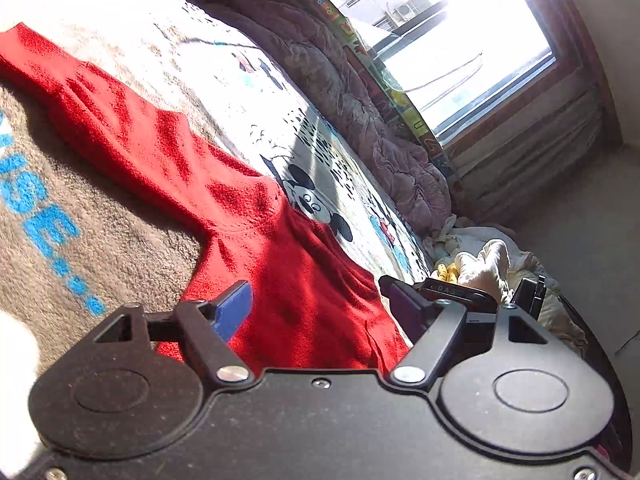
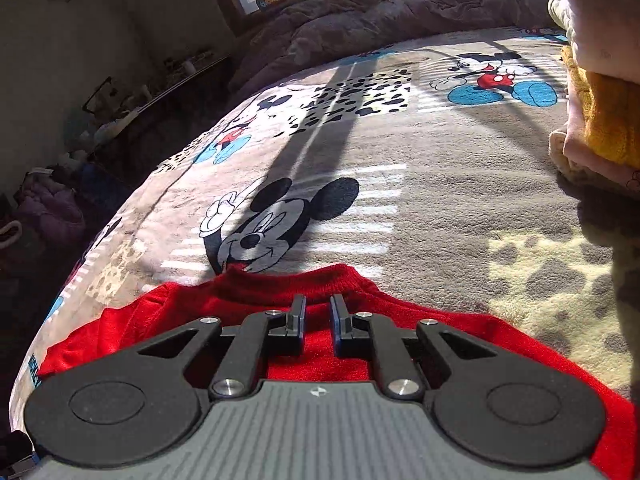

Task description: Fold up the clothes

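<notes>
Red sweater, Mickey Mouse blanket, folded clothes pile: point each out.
red sweater (image 1: pixel 168 148), left wrist view, on its outstretched sleeve.
Mickey Mouse blanket (image 2: pixel 440 200), right wrist view, on bare grey pile.
folded clothes pile (image 2: pixel 604 120), right wrist view, on its yellow layer.

On the blanket (image 1: pixel 48 240) to my left, blue letters read "SE..."; a black part (image 1: pixel 452 292) far right reads "DAS".
</notes>
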Available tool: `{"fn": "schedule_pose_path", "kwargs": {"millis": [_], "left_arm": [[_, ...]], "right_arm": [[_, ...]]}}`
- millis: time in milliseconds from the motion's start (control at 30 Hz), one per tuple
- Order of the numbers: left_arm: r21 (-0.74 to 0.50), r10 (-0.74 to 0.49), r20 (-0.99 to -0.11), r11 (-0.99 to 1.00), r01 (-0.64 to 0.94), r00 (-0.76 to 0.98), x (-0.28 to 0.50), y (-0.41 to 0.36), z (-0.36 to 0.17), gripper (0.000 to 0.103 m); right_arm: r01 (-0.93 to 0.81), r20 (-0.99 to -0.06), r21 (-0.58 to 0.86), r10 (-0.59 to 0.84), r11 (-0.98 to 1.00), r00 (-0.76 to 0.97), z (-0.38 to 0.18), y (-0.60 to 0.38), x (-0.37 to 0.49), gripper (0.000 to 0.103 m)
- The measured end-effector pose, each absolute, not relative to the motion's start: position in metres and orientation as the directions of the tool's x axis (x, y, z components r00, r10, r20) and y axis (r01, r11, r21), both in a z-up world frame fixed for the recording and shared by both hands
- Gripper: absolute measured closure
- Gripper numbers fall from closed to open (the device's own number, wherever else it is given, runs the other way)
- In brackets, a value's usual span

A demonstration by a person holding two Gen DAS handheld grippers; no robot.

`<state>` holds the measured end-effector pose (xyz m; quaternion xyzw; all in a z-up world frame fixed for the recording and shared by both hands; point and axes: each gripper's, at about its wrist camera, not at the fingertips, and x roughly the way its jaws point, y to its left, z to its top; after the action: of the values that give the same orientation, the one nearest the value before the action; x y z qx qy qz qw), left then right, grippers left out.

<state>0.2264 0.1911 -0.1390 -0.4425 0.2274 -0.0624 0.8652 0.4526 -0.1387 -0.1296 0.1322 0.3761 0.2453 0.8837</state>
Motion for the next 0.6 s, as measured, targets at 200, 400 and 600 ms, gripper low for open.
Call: {"fn": "schedule_pose_path", "kwargs": {"millis": [200,400,600], "left_arm": [[-0.84,-0.355,-0.343,0.531,-0.114,0.87,0.235,0.197,-0.155,0.027],[-0.863,-0.383,-0.315,0.496,-0.095,0.868,0.238,0.2,-0.158,0.027],[-0.868,-0.356,-0.287,0.49,-0.084,0.889,0.234,0.208,-0.153,0.027]], "right_arm": [[-0.415,-0.568,0.526,0.67,0.742,0.478,-0.142,-0.071,0.47,0.087],[-0.207,-0.579,0.672,0.679,0.711,0.452,-0.186,-0.063,0.518,0.103],[-0.13,-0.522,0.754,0.707,0.644,0.477,-0.197,-0.076,0.527,0.103]]}}
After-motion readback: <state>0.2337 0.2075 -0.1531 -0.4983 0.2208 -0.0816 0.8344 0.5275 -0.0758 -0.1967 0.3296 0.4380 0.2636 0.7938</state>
